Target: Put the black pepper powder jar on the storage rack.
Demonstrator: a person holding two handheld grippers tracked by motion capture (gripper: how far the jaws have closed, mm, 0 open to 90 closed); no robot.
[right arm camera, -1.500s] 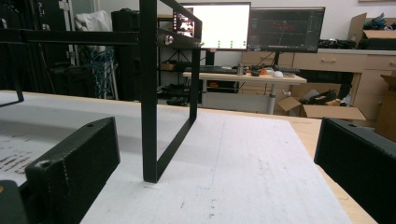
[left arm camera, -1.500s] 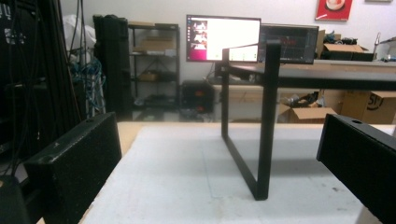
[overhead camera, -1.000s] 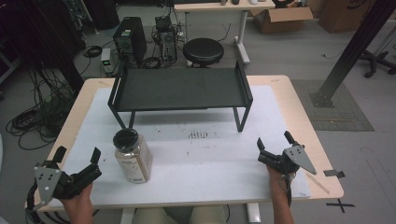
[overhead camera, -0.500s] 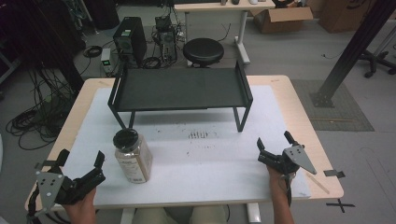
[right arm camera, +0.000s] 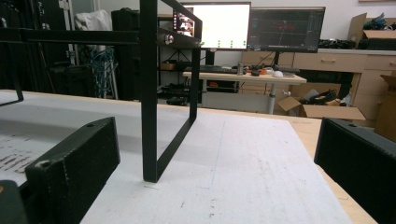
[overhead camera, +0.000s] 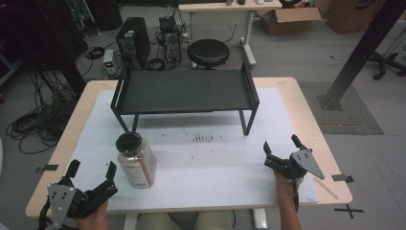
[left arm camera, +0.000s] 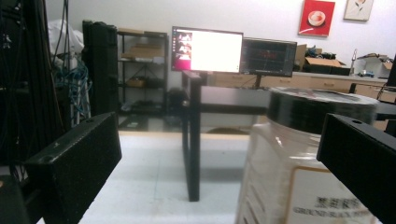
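You are approaching the ground black pepper jar (left arm camera: 308, 158) with your left gripper (overhead camera: 91, 179), jaws wide apart; the jar stands just ahead, toward the right jaw. Next, center it between them. Your right gripper (overhead camera: 280, 153) waits, jaws apart.

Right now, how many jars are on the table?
1. A clear plastic spice jar with a black lid stands upright on the white mat, in front of the black shelf rack, just ahead of the open left gripper. Nothing looks hidden.
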